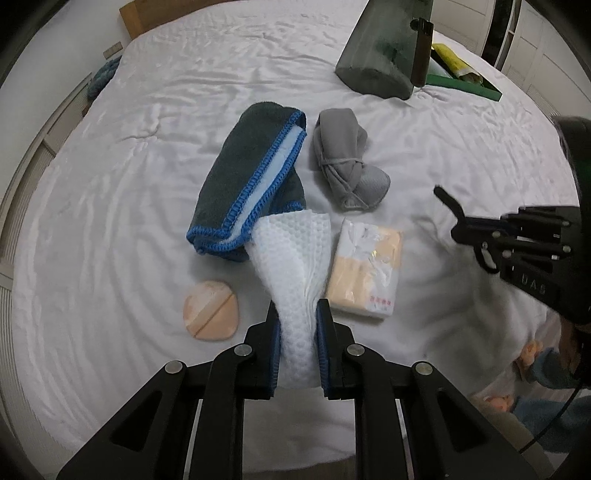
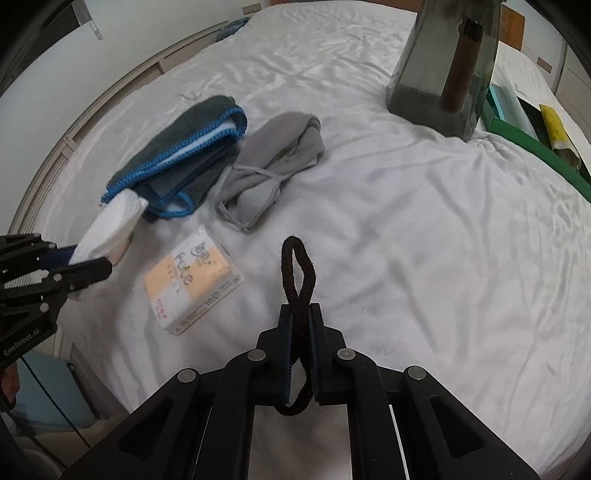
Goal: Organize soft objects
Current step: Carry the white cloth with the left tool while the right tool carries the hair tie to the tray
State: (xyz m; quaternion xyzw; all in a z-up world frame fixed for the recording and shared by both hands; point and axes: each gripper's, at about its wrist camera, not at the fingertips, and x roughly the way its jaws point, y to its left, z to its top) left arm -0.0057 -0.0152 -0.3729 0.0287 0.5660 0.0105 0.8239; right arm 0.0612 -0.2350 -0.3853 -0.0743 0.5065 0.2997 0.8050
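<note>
My left gripper (image 1: 298, 308) is shut on a white textured cloth (image 1: 295, 258), which hangs above the white bed sheet (image 1: 110, 221). My right gripper (image 2: 302, 310) is shut on a black hair tie (image 2: 297, 266) whose loop sticks out past the fingertips. On the sheet lie a dark towel with blue edging (image 1: 251, 177), a bundled grey garment (image 1: 343, 162), a pack of tissues (image 1: 365, 269) and a peach powder puff (image 1: 210, 310). In the right wrist view the left gripper (image 2: 92, 266) shows at the left with the white cloth (image 2: 110, 225), beside the tissue pack (image 2: 192, 280).
A grey-green pouch (image 1: 384, 55) stands upright at the back right, with a green tray (image 1: 465, 81) of items behind it. A wooden headboard (image 1: 140, 18) is at the far left corner. Part of a person (image 1: 546, 369) shows at the right edge.
</note>
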